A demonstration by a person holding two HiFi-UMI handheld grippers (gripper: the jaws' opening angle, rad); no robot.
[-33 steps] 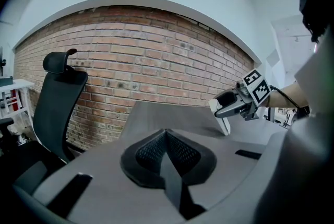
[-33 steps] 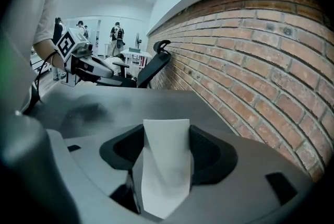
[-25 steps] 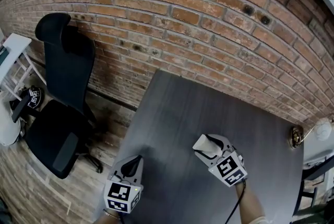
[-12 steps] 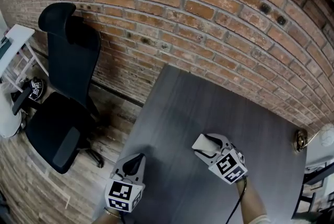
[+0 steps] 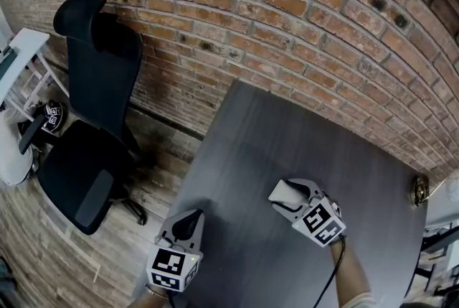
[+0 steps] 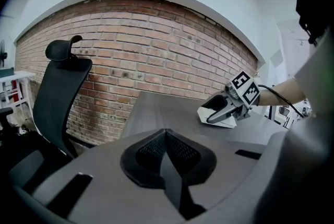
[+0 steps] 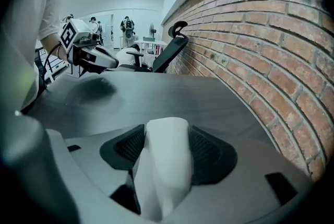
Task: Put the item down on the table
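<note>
Dark grey wooden table (image 5: 287, 134). Right gripper (image 5: 281, 193) clamps 1 white folded item (image 7: 164, 163); left gripper (image 5: 188, 222) jaws together, empty. Confirm table contact, then release gently.

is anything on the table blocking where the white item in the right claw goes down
Nothing visible does. The right claw is shut on the white item over bare dark table; the left claw sits apart, near the table's edge.

Overhead; two opposed views; shared table (image 5: 287, 148)
</note>
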